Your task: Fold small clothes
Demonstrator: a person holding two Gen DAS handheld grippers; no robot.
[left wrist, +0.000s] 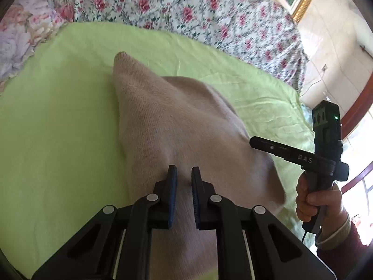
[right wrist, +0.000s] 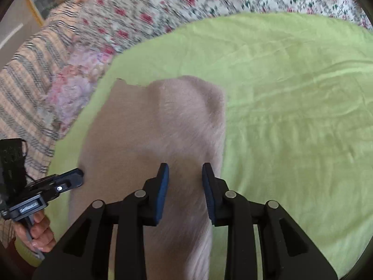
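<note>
1. One beige garment (left wrist: pixel 177 121) lies mid-frame on one green sheet (left wrist: pixel 58 116).
2. Left gripper (left wrist: pixel 184 175): jaws nearly closed, pinching the garment (a raised fold).
3. Right gripper (right wrist: pixel 185 175): jaws partly apart over the garment; grip unclear.

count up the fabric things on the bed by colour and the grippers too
beige knit garment: 1
green sheet: 1
floral covers: 1, maybe more, hard to separate
striped blanket: 1
grippers: 2, left gripper and right gripper
total: 6
</note>
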